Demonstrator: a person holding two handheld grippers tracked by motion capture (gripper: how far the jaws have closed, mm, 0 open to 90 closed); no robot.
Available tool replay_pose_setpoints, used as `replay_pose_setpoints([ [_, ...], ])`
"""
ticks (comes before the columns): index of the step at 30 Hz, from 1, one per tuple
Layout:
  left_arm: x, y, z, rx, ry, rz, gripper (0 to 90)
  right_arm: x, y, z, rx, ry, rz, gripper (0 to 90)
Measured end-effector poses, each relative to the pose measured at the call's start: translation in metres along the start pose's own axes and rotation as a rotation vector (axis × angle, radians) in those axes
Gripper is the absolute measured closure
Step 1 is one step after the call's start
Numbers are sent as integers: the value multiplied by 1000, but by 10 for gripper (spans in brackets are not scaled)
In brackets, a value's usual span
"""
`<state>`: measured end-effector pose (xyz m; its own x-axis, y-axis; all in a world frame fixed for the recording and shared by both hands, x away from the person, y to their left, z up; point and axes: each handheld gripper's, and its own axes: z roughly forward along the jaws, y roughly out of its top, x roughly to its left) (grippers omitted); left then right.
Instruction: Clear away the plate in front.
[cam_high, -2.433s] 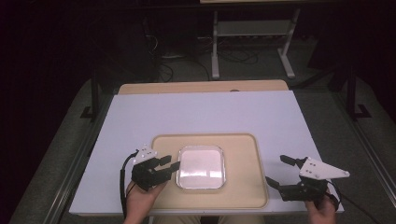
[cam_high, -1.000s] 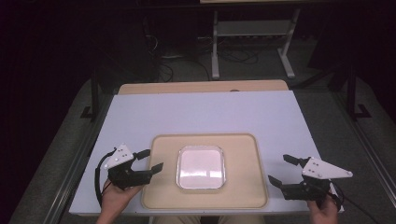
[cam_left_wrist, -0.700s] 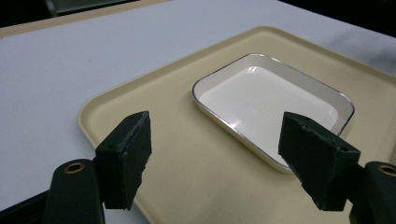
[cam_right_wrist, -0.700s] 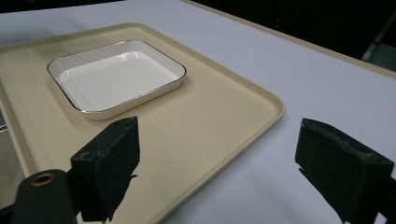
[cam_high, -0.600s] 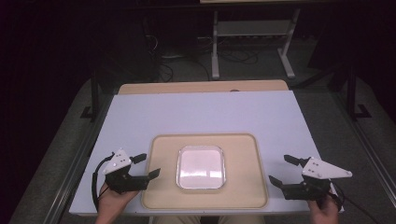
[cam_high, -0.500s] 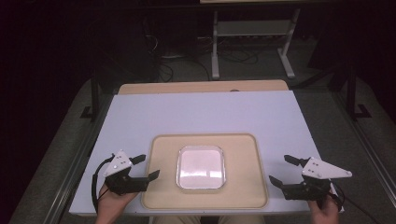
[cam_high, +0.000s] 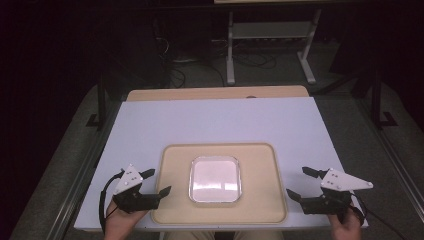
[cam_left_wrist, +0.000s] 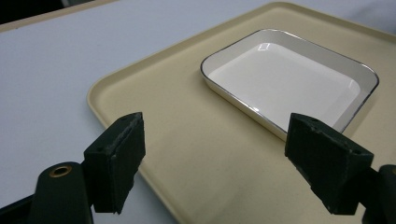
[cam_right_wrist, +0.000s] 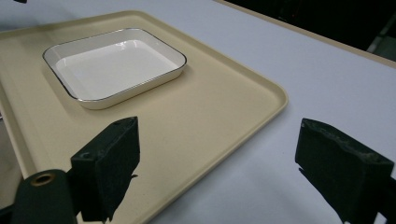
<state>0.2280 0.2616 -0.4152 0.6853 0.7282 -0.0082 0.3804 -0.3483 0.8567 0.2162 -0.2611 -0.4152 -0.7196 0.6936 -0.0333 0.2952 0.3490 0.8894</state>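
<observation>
The white, silver-rimmed dish (cam_high: 214, 179) sat empty on the tray (cam_high: 260, 202); both the left gripper (cam_high: 156, 182) and the right gripper (cam_high: 300, 183) gaped wide, holding nothing, the left's jaws just opened.

dark room, grey carpet floor (cam_high: 65, 165), metal shelf stand (cam_high: 272, 35), floor cables (cam_high: 175, 50)

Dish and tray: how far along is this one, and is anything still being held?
Done: the white dish sits flat in the middle of the beige tray. In hand: nothing; the left gripper, its jaws just opened, and the right gripper are both open, one at each side of the tray. Left: nothing obvious; any further step can't be read from these views.
</observation>
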Motion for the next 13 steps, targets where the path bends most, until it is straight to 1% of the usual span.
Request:
replay_pose_setpoints([
  [3,2,-1,-1,-11,12,-3,195,0,0,1,7,3,0,129],
  [6,4,-2,-2,-15,11,-11,197,0,0,2,10,4,-5,129],
  [10,3,-2,-2,-21,14,3,198,0,0,1,10,2,-3,129],
  [13,3,-2,-2,-19,5,12,199,0,0,1,8,2,1,129],
])
